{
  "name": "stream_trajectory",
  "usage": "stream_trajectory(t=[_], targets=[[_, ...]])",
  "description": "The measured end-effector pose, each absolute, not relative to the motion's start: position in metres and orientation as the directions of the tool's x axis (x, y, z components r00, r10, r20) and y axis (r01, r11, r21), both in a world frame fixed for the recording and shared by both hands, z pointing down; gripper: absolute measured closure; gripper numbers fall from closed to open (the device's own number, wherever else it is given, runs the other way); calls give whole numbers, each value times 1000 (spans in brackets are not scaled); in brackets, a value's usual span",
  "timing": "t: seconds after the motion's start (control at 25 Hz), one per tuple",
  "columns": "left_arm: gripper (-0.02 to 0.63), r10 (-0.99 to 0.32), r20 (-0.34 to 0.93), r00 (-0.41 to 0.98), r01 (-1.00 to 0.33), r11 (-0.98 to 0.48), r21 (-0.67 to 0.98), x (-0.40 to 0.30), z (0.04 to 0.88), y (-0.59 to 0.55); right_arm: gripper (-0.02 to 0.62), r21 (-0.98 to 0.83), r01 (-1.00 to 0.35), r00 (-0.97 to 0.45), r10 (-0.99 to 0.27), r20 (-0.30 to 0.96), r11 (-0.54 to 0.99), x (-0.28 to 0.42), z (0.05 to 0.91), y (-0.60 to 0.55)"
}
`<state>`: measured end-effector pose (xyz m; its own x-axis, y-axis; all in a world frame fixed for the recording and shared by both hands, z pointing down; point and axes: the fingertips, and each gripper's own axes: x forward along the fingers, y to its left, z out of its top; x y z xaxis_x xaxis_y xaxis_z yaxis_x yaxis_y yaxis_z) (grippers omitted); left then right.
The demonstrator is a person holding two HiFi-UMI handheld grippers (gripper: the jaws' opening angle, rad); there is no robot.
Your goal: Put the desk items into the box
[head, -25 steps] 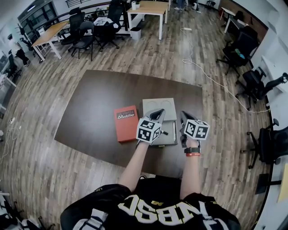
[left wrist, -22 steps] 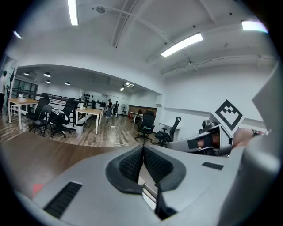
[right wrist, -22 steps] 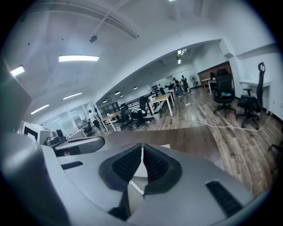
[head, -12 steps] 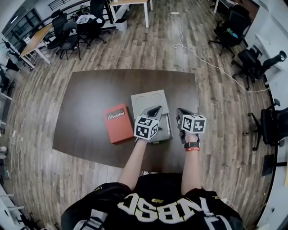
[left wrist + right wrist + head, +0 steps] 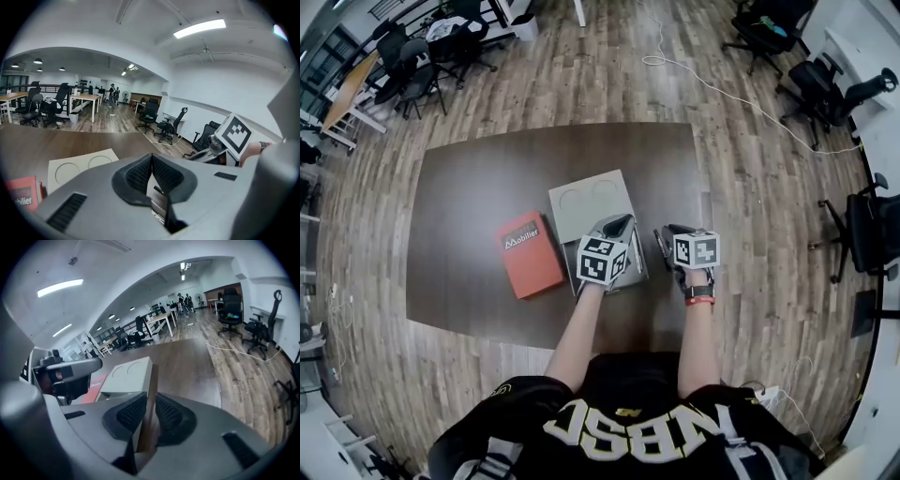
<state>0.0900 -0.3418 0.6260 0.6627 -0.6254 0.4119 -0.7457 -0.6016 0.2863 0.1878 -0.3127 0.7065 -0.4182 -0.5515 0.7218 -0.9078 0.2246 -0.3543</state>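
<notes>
A grey box (image 5: 635, 274) lies on the brown table (image 5: 478, 187) with its lid (image 5: 591, 199), marked by two circles, folded back. A red book (image 5: 528, 253) lies to its left. My left gripper (image 5: 617, 225) hangs over the box's inside, pads pressed together and holding nothing (image 5: 151, 161); under them a black pen (image 5: 159, 191) lies in the box. My right gripper (image 5: 667, 234) is at the box's right side, its jaws opening. In the right gripper view a narrow gap (image 5: 150, 401) lines up with the box's brown side wall (image 5: 151, 380). The pads do not press on it.
The table's right edge (image 5: 705, 225) runs just beyond my right gripper. Black office chairs (image 5: 874, 230) stand on the wood floor to the right, and a white cable (image 5: 722, 89) trails past the far corner. More desks and chairs (image 5: 422, 66) stand at the back left.
The head camera has shifted, so table and box sit further left and higher in view. Both grippers stay at the box's near end, the left over it, the right beside it.
</notes>
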Motion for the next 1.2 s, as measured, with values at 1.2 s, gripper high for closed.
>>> stream_trajectory(t=[1.2], targets=[[591,-582,492,648,-759,-549,350,102,687,-363,477,-82,-928,-254,-458,852,363,185,832,-290]])
